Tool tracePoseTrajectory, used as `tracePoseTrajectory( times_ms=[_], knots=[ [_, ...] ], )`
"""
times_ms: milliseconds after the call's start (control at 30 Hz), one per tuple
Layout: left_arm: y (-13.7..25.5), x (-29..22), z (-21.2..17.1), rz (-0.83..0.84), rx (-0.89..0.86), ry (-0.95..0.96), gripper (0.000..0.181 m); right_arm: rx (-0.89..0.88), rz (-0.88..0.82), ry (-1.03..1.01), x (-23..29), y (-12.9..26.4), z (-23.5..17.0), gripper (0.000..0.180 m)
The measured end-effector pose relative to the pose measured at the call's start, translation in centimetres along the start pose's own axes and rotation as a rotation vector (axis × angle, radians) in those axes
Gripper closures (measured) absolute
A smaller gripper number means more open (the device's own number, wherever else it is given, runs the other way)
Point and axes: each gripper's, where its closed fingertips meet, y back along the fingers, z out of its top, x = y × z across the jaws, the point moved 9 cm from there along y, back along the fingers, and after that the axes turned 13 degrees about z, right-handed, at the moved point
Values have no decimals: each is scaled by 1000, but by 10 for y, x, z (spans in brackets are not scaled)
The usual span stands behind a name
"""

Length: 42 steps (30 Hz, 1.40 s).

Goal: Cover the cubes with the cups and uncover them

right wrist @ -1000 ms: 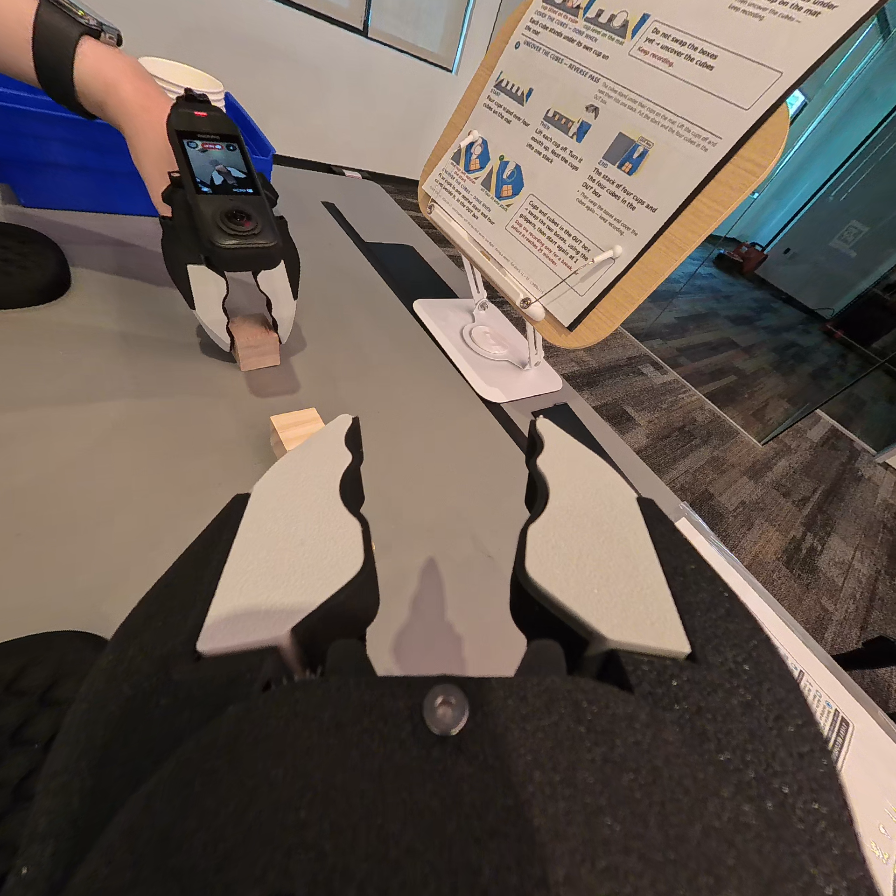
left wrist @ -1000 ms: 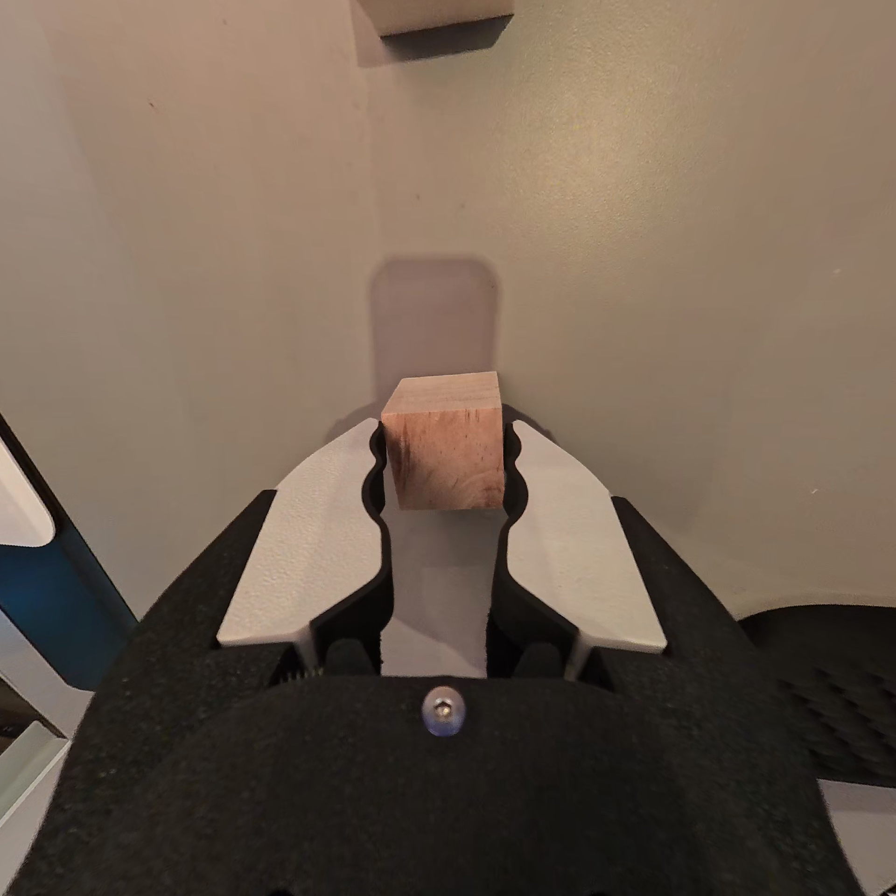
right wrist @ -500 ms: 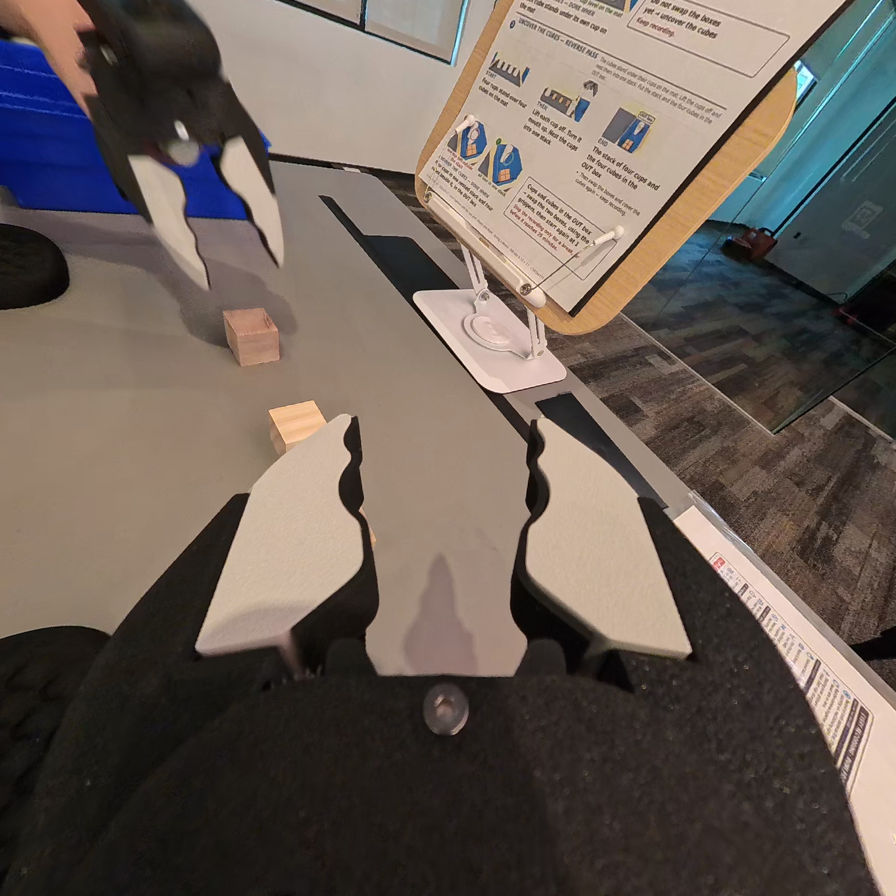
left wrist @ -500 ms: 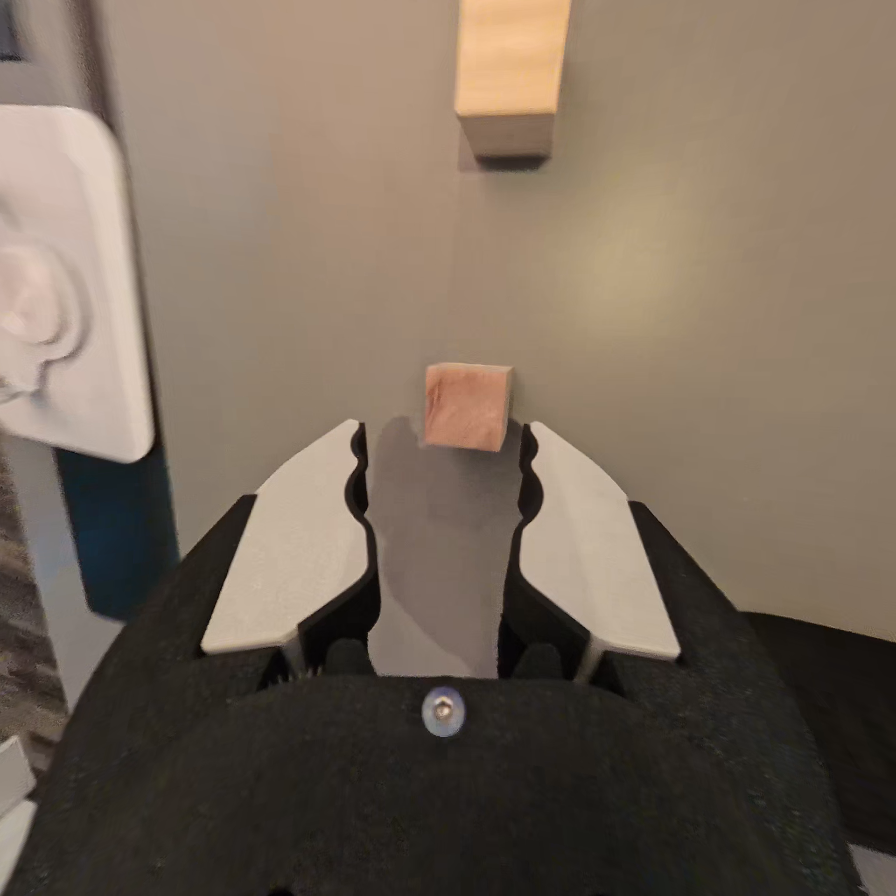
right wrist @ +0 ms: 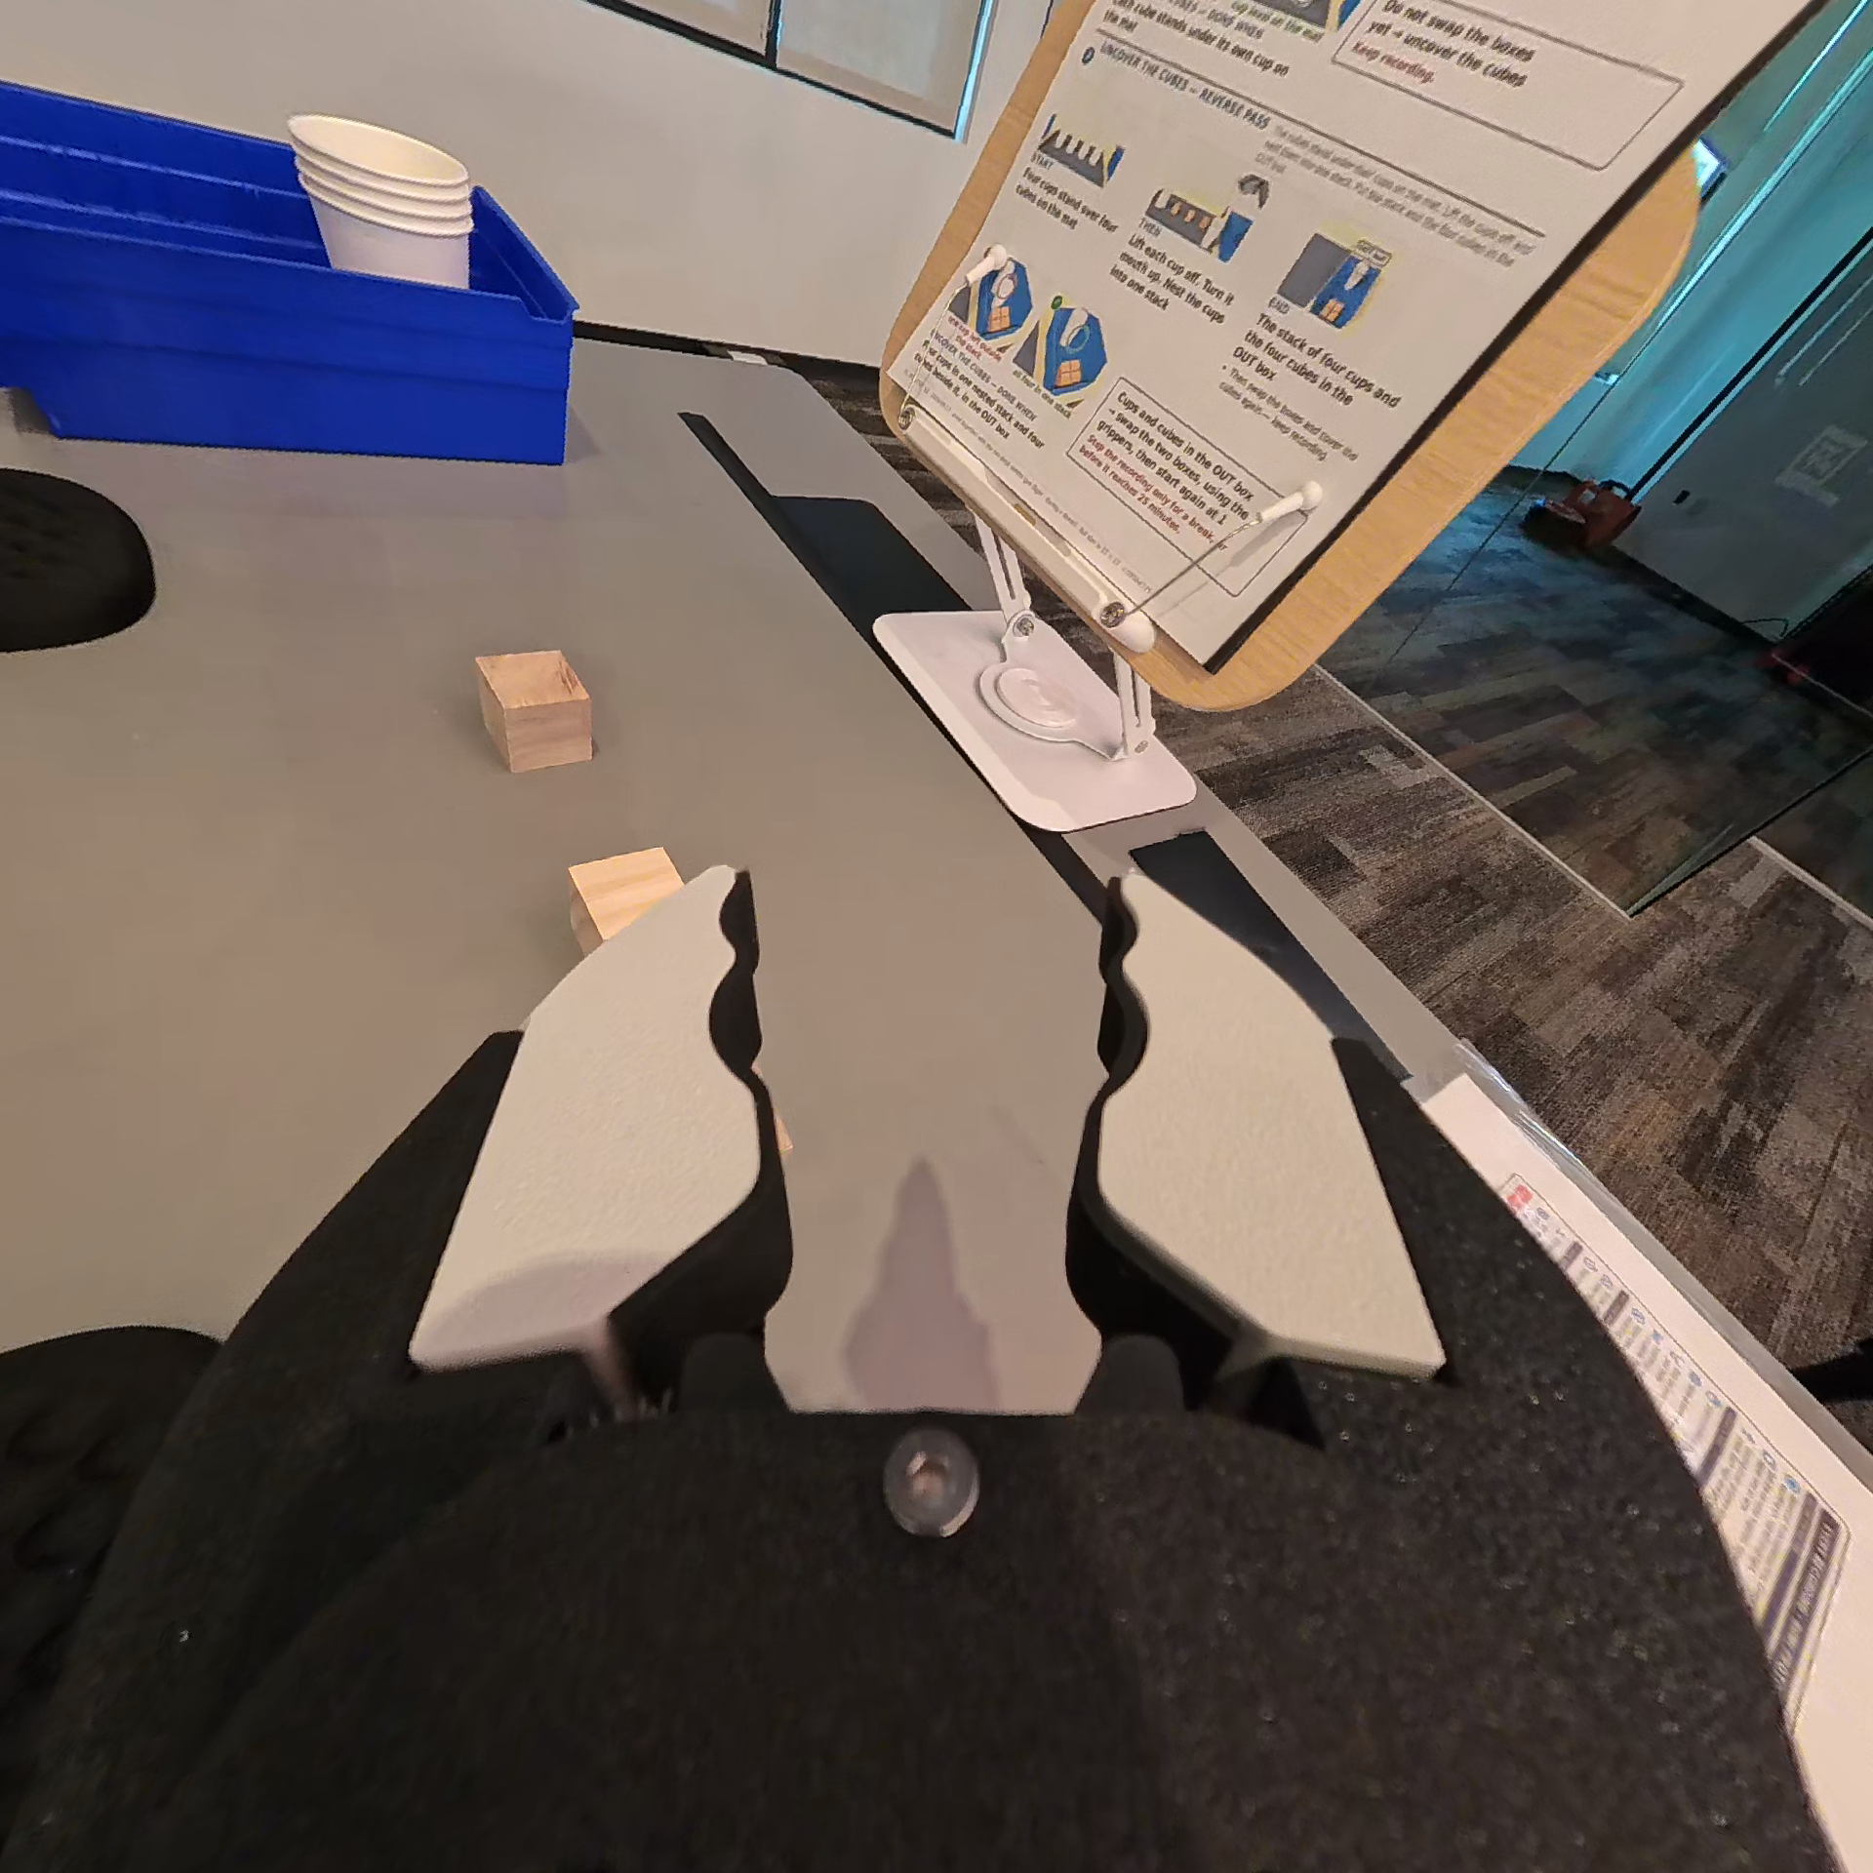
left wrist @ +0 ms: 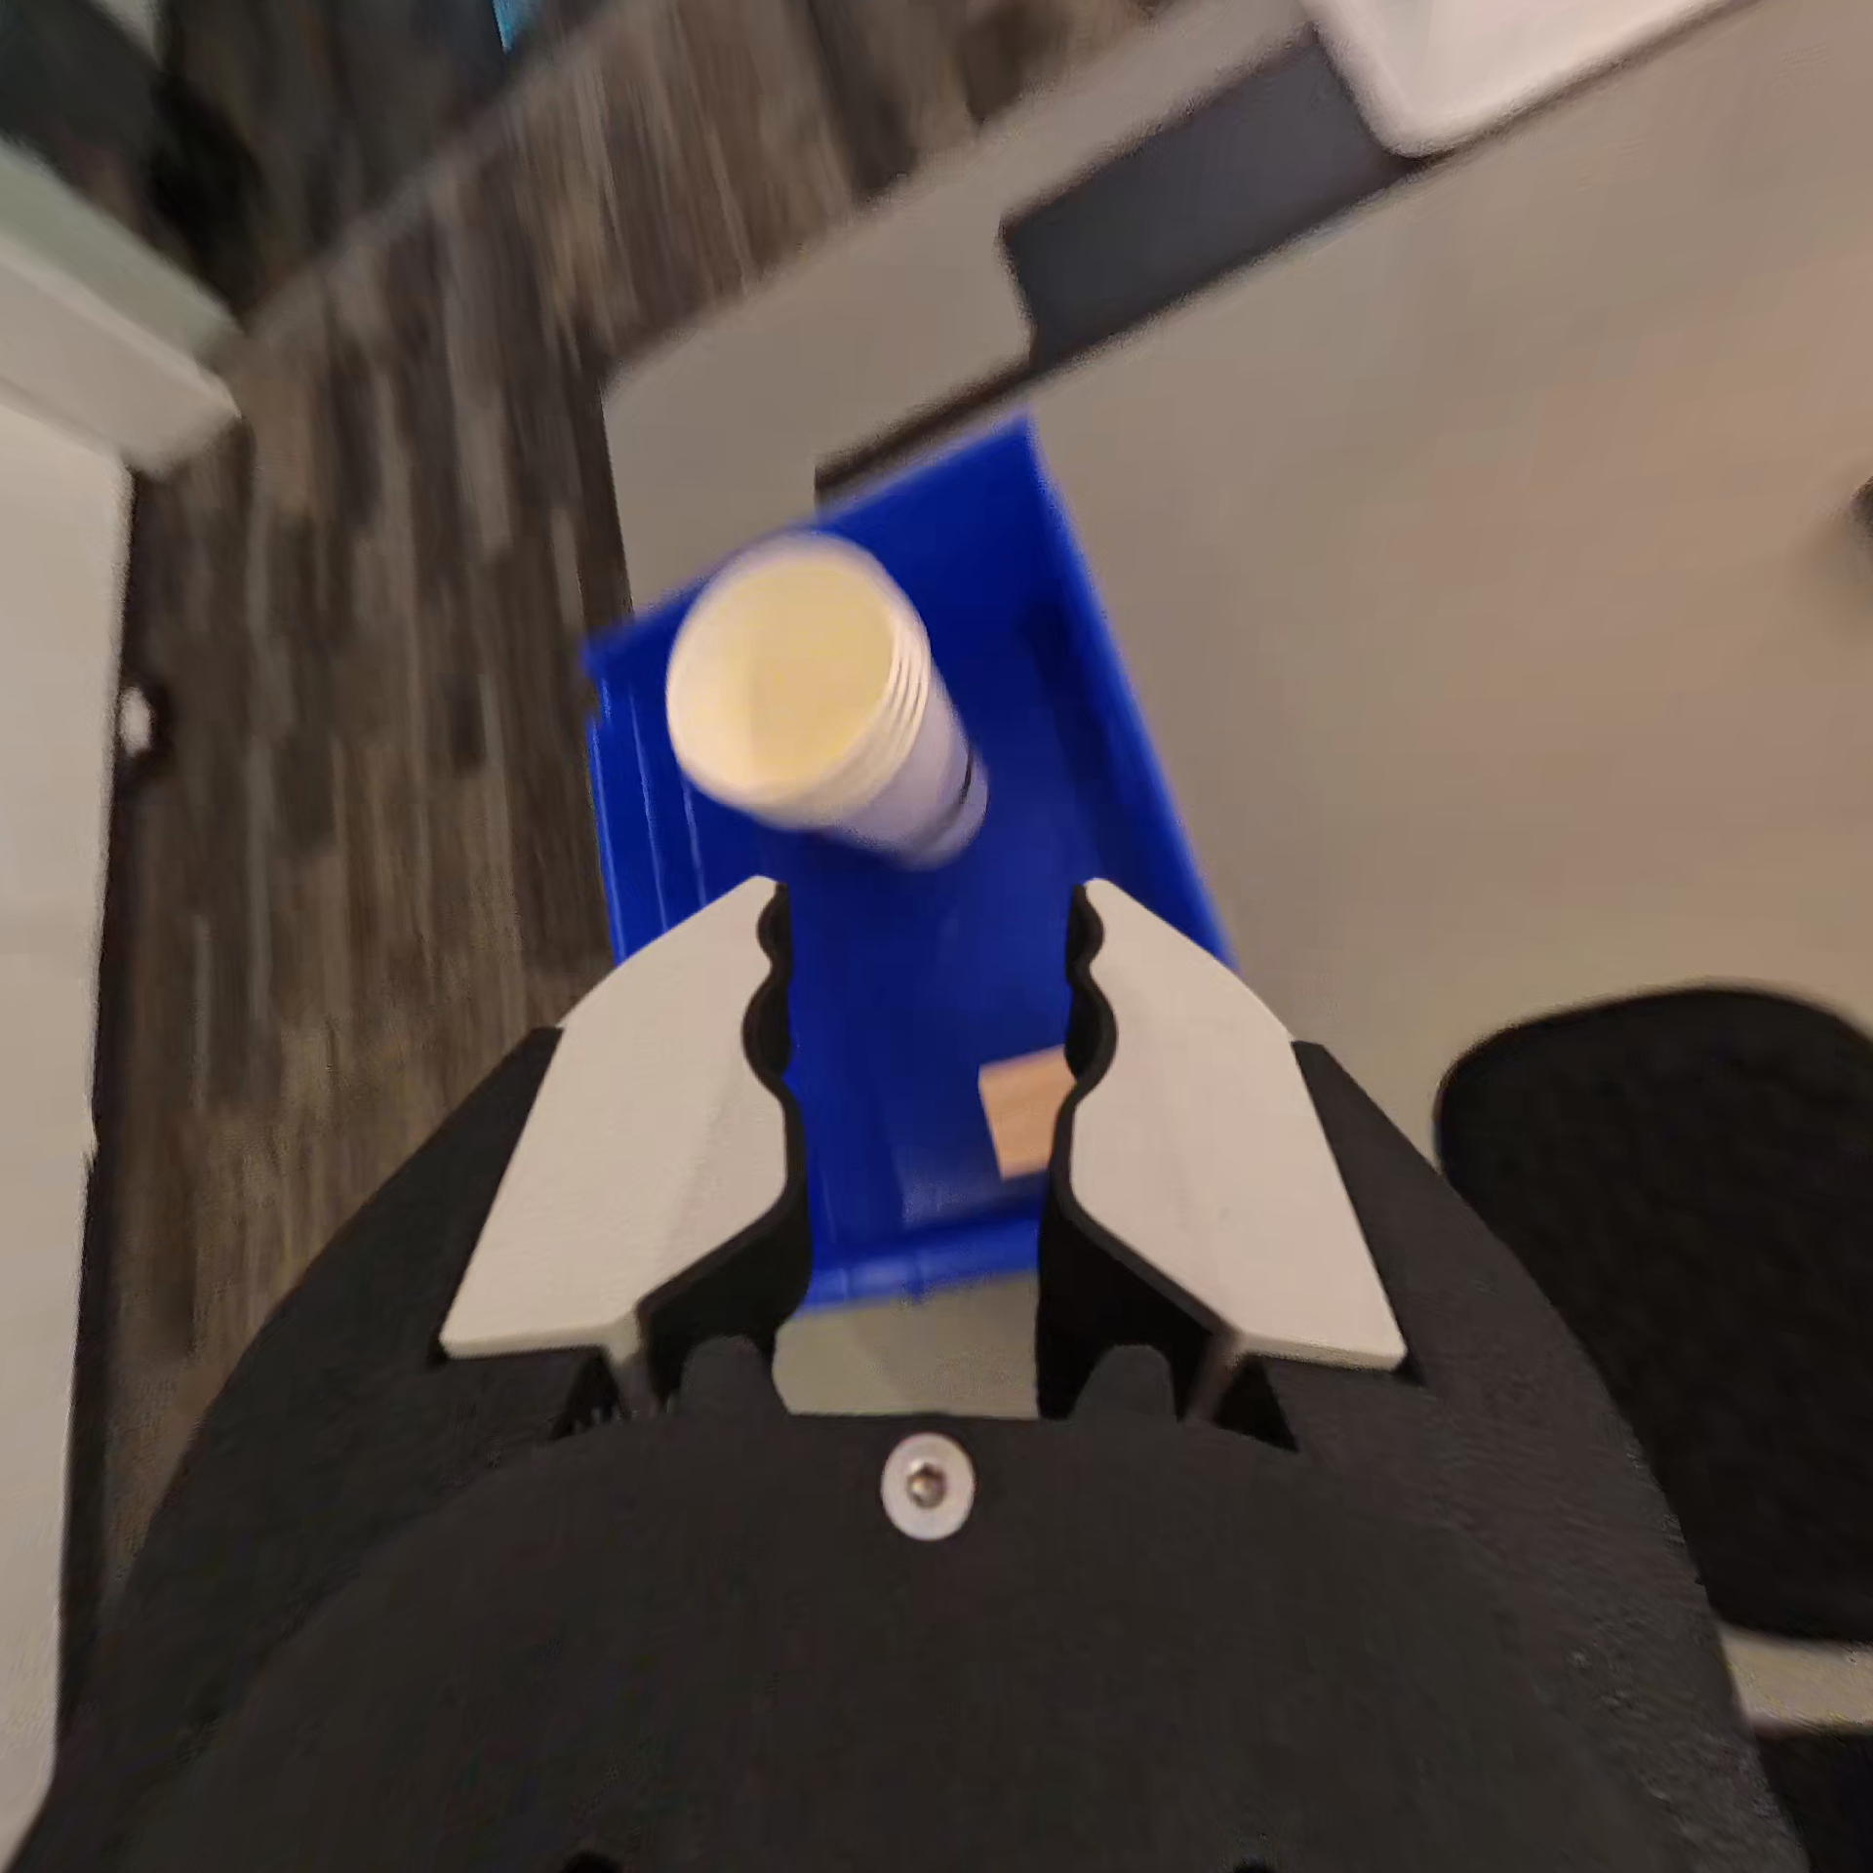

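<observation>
Two cubes (right wrist: 534, 708) (right wrist: 619, 892) on the table, one in the bin (left wrist: 1115, 709); both grippers' fingers spread.

The grey worktop (right wrist: 304, 912) carries two wooden cubes (right wrist: 534, 709) (right wrist: 620, 894) set near each other, a blue bin (right wrist: 284, 375) at the far edge, a white stand base (right wrist: 1034, 725) along its right side, and a black pad (right wrist: 61, 568) at left

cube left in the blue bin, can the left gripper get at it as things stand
Probably yes: the left gripper is open and empty above the blue bin, and the cube lies uncovered on the bin floor, apart from the cup stack.
</observation>
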Motion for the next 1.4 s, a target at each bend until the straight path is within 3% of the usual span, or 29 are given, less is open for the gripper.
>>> tracePoseTrajectory(
  times_ms=[167,367,833,1033,1133,1400],
  knots=[
    [-36,-4,-68,-108,244,210,128,35,18,3,1,-9,0,115],
    [-78,-22,-103,-183,430,323,109,38,21,-5,1,-10,-2,115],
    [-107,-40,-107,-139,542,235,111,7,9,-17,-1,-2,-5,115],
    [-109,-39,-108,-162,590,251,122,-10,1,-21,-2,3,-6,115],
    [-109,-40,-106,-167,610,241,137,-16,-1,-22,-2,4,-7,116],
    [-106,-38,-103,-140,579,160,138,-35,-9,-30,-3,9,-9,116]
  ],
)
